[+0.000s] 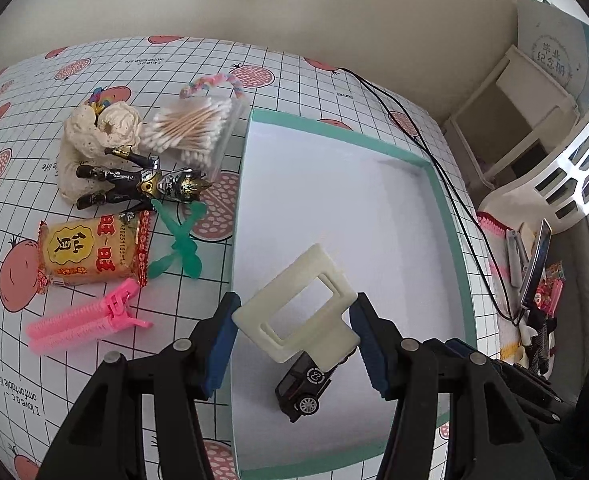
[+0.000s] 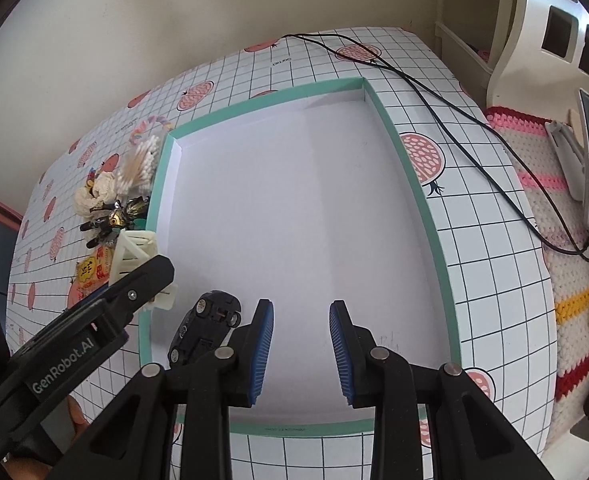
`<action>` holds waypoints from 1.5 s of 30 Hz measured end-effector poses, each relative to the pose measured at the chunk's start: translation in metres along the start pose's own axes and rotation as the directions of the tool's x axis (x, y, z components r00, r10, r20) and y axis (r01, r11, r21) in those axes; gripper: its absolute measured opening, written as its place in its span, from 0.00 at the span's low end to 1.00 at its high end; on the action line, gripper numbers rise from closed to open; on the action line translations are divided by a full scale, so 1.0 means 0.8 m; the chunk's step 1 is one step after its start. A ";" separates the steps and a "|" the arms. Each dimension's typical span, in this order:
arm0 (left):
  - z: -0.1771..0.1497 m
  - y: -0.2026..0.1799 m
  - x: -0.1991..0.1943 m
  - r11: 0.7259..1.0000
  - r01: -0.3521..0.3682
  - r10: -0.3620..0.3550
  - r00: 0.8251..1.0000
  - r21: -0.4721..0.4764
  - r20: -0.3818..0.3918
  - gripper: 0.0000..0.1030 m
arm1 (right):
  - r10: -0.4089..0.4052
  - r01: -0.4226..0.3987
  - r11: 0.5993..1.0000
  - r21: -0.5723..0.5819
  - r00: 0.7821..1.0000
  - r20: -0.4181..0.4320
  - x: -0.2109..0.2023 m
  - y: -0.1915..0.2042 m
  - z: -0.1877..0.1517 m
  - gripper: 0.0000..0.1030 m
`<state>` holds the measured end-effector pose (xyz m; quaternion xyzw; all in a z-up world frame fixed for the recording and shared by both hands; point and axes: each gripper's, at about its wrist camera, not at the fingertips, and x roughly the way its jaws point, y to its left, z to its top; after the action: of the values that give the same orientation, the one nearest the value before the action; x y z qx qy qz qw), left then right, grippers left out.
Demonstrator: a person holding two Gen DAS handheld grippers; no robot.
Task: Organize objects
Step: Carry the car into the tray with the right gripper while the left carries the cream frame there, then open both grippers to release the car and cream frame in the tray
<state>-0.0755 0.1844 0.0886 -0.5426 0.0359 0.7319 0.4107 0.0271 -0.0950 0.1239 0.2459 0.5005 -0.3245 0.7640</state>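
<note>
Tongs [image 1: 294,330] (left) over tray rim [image 1: 236,240]

Grid-print tablecloth [image 1: 302,76], teal-rimmed tray [image 1: 450,216], cotton swabs [image 1: 190,128], pink clip [image 1: 90,320]

The frame [image 1: 294,308] sits between the left gripper's [image 1: 294,332] jaws, above the tray's [image 1: 450,216] near left part. The toy car [image 1: 304,386] lies in the tray just below the frame. Left of those jaws lie the clip [image 1: 86,324], snack packet [image 1: 90,252], figure [image 1: 142,184] and cotton swabs [image 1: 194,128]. Ahead of the right gripper's [image 2: 301,346] jaws stretches the tray floor; the toy car lies just left of them.
</note>
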 end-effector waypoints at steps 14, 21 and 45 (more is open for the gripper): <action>0.000 0.002 -0.008 0.999 0.045 -0.045 0.999 0.014 -0.002 0.59 | -0.015 0.015 1.000 0.025 1.000 0.002 0.001 0.004 -0.003 0.31; 0.002 0.009 -0.015 0.999 0.045 -0.045 0.999 0.011 0.007 0.59 | -0.028 0.027 0.999 0.039 1.000 0.002 0.001 0.006 -0.004 0.31; -0.001 0.054 -0.021 0.998 -0.047 0.046 0.999 -0.046 -0.024 0.83 | -0.095 0.092 0.992 0.085 0.995 0.035 0.006 0.004 -0.005 0.79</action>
<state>-0.1013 0.1463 0.0855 -0.5593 0.0359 0.7357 0.3803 0.0284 -0.0911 0.1179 0.2474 0.4823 -0.3853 0.7468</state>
